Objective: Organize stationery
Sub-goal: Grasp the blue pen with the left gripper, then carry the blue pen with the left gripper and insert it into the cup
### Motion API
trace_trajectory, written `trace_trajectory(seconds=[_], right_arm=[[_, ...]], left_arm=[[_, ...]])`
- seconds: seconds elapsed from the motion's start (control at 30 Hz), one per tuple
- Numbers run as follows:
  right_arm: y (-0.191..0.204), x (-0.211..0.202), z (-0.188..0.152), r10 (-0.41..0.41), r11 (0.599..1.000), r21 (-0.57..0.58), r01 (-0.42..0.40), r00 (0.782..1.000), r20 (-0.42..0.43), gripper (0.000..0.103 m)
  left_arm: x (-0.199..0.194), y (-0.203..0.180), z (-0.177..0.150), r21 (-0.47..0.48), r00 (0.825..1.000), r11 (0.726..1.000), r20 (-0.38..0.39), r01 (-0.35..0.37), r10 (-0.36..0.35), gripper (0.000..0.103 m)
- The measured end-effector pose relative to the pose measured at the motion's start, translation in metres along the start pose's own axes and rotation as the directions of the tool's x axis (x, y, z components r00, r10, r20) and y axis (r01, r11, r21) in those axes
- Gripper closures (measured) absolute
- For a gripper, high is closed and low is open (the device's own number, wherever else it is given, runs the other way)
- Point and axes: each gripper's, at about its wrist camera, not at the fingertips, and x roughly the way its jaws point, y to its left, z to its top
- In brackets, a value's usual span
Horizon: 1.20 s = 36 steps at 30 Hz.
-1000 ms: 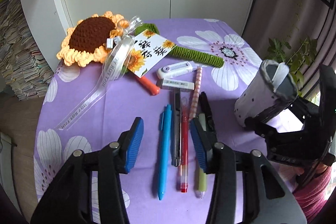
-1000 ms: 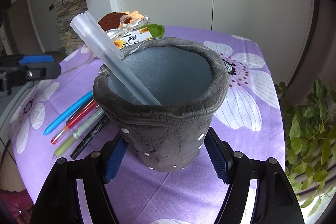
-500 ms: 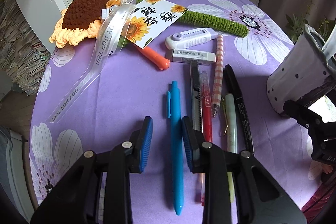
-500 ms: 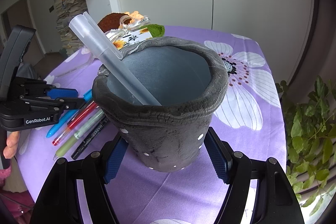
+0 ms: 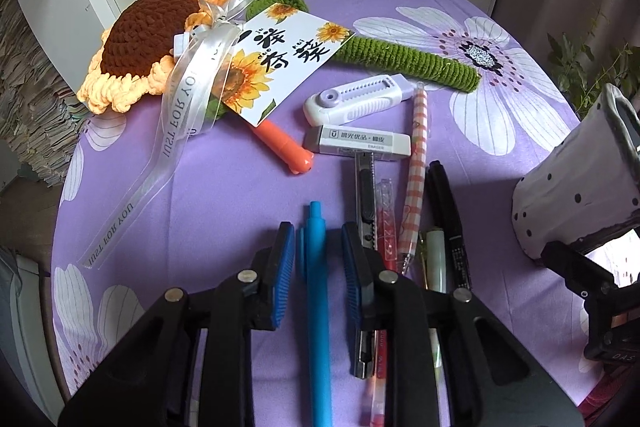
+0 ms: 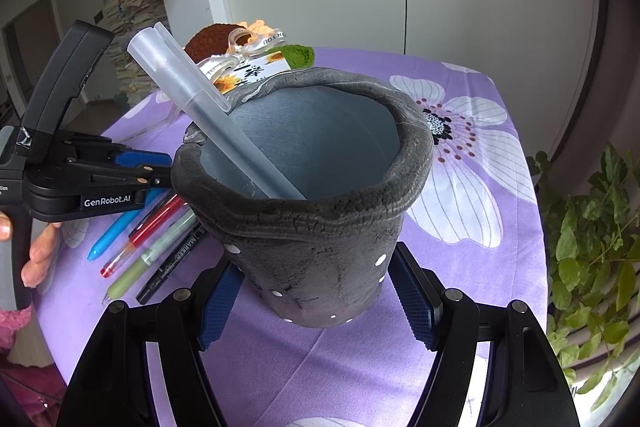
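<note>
A blue pen (image 5: 318, 311) lies on the purple floral tablecloth (image 5: 224, 195). My left gripper (image 5: 316, 247) is low over the pen with one blue pad on each side; the jaws are open and close to the pen, not touching it. It also shows in the right wrist view (image 6: 140, 167). To the right lie a utility knife (image 5: 365, 195), a red pen (image 5: 385, 227), a checked pen (image 5: 416, 171), a green pen (image 5: 435, 259) and a black marker (image 5: 450, 223). My right gripper (image 6: 316, 299) is shut on a grey pen holder (image 6: 320, 211) with a frosted pen (image 6: 200, 107) inside.
An eraser (image 5: 357, 143), a white correction tape (image 5: 356, 99), an orange pen (image 5: 282, 147), a crochet sunflower (image 5: 144, 39) with ribbon and card (image 5: 280, 55), and its green stem (image 5: 404, 59) lie further back. A potted plant (image 6: 592, 235) stands off the table's right edge.
My left gripper moved forward and down over the blue pen and narrowed its jaws around it. The right gripper and the holder stayed still.
</note>
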Motion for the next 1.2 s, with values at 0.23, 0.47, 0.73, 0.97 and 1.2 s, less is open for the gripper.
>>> trace_trajectory(seconds=[0.23, 0.47, 0.73, 0.97, 1.2], right_arm=[[-0.001, 0.0, 0.0, 0.007, 1.0, 0.004, -0.007, 1.0, -0.004, 0.03], [-0.001, 0.0, -0.001, 0.007, 1.0, 0.004, -0.006, 1.0, -0.004, 0.03], [-0.002, 0.0, 0.0, 0.007, 1.0, 0.005, -0.007, 1.0, -0.005, 0.03], [-0.002, 0.0, 0.0, 0.007, 1.0, 0.004, -0.007, 1.0, -0.005, 0.03], [-0.002, 0.0, 0.0, 0.008, 1.0, 0.005, -0.008, 1.0, -0.005, 0.03]], left_arm=[[-0.01, 0.011, 0.0, -0.065, 0.997, 0.995, 0.001, 0.074, -0.074, 0.092], [-0.062, 0.019, 0.002, -0.078, 0.989, 0.992, 0.117, 0.094, -0.085, 0.092], [-0.111, 0.016, -0.002, -0.062, 0.966, 0.989, 0.23, 0.134, -0.116, 0.092], [-0.154, 0.002, 0.013, -0.013, 0.929, 0.987, 0.342, 0.158, -0.144, 0.092], [-0.197, -0.035, 0.046, 0.069, 0.835, 0.978, 0.511, 0.197, -0.204, 0.092]])
